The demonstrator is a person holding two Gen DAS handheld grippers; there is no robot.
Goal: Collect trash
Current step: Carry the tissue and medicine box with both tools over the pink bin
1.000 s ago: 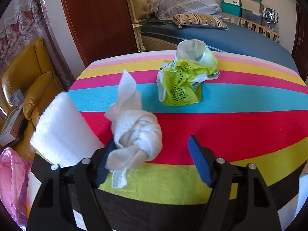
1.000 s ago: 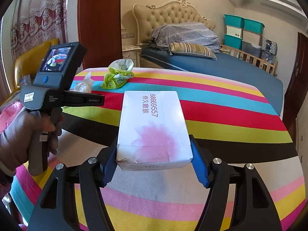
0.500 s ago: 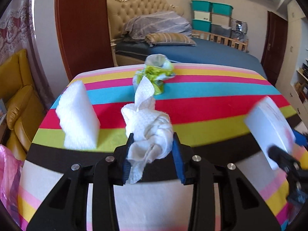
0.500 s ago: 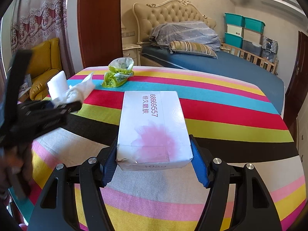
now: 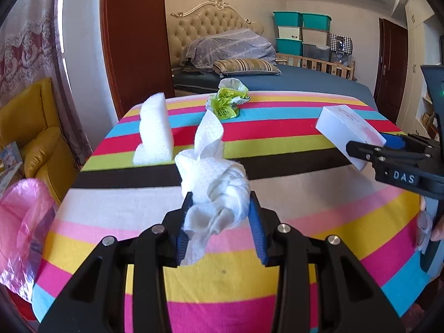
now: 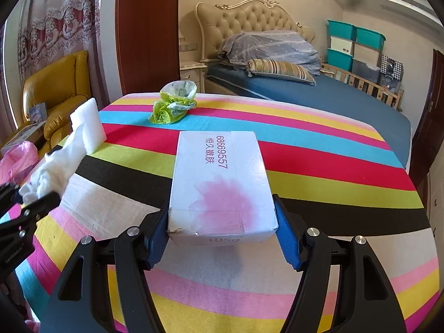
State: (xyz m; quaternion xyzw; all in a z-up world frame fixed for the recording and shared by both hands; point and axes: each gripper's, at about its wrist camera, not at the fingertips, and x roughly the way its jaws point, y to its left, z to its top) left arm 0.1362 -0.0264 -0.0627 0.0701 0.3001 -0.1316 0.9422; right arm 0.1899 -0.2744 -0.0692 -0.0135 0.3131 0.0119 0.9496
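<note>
- Since a second ago the left gripper (image 5: 219, 222) has clamped onto the knotted paper towel (image 5: 213, 191) and carried it back off the striped table (image 5: 305, 216), towards the near edge; at that time its jaws stood wide with the wad lying loose between them.
- Both blue pads now press the wad's sides. A loose tail sticks up towards 12 o'clock and a ragged end hangs below the fingers.
- Unchanged, the right gripper (image 6: 222, 233) is closed on the white carton (image 6: 219, 183), held clear above the cloth with its long axis running straight away from the camera. From the left wrist view this carton shows at 3 o'clock.
- A pink plastic bag (image 5: 23, 230) sits at 9 o'clock of the left gripper, off the table's left edge and lower than the tabletop. I take this to be where the trash goes, though its mouth is not clearly shown.
- That bearing is what the coming move depends on: the left hand is much the nearer to the bag, so the towel would swing left and down first, with the carton crossing over afterwards.
- Not yet collected: a white foam block (image 5: 154, 130) at 11 o'clock and a crumpled green wrapper (image 5: 226, 102) at 12 o'clock, both at the far end.
</note>
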